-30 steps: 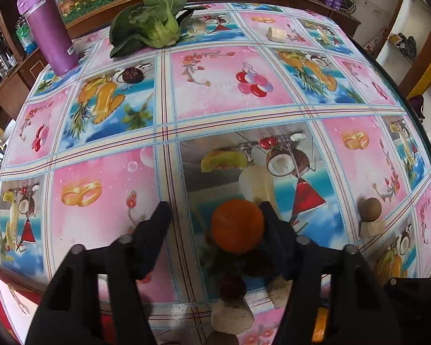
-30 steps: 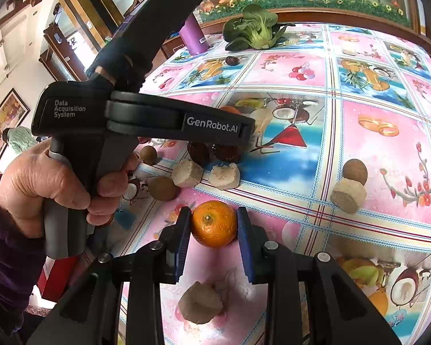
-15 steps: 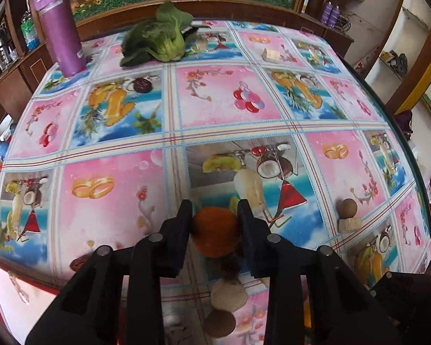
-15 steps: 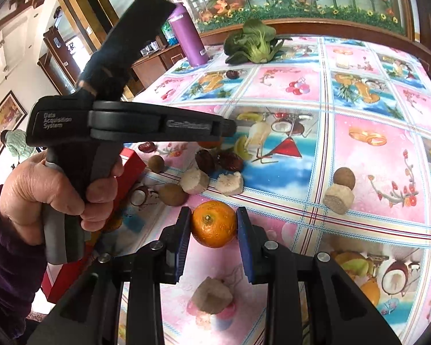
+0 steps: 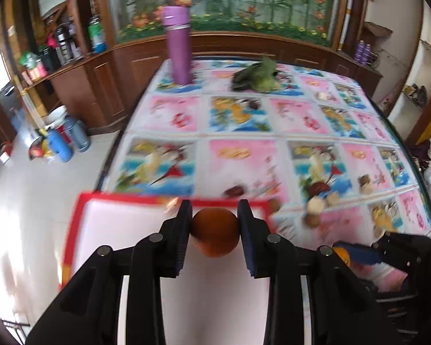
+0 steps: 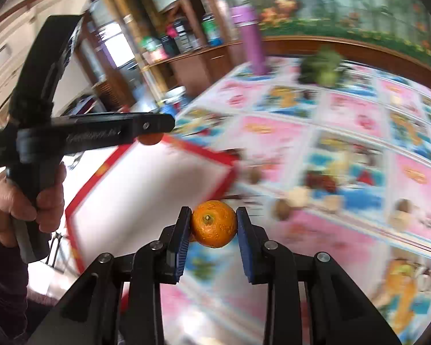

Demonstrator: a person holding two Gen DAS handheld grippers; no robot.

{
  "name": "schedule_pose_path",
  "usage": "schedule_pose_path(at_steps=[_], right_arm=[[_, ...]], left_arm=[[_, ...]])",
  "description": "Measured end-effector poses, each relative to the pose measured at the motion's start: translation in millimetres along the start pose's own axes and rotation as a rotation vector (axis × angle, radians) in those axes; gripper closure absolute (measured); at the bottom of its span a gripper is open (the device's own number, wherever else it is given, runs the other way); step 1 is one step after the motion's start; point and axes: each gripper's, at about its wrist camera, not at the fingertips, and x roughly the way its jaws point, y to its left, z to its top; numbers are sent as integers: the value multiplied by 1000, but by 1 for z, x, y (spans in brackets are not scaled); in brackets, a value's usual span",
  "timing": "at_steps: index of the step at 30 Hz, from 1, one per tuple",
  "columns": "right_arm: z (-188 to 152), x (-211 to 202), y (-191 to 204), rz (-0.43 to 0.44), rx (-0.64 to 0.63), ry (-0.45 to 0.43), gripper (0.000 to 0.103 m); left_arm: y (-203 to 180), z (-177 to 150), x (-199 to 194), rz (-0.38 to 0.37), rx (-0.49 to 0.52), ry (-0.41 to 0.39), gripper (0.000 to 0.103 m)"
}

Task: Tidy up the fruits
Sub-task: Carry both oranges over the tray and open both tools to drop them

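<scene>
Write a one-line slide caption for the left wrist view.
Left tongs clamp an orange above a red-rimmed white tray beside the fruit-print tablecloth.

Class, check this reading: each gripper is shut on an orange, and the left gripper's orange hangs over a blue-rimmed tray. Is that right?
Not quite: the tray has a red rim, not blue, as the left wrist view shows. The rest holds: the left gripper and the right gripper are each shut on an orange.

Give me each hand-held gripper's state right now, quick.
Left hand-held gripper: closed on an orange, above the red-rimmed box.
Right hand-held gripper: closed on another orange.
</scene>
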Motion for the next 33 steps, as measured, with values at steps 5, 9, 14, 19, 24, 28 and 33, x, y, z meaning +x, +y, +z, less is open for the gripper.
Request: schedule_pose_path(at_steps=[5,9,14,19,24,28,33], right_arm=[[-4,31,51,68,-76,54,73],[-11,54,73,80,-106,114,73],[-25,73,87,52,-136,184,73],[-30,76,90,40,-114,207,71],[-28,51,80,51,-96,160,66],[-30,-2,50,13,-72,24,66],[-52,-66,-20,-160,-32,-77,66]], left_arm=[[49,-57,-14,84,-71,58,69],[68,-95,-16,107,-117,102,69],[72,-120,-12,128,-144,123,69],[70,-131,-6,147,-153,135,67],[49,-129,-31,212,-90,39,38],[12,-122,-57,175,-27,-73,34],[-67,-113,-64,19,106,-125,27]])
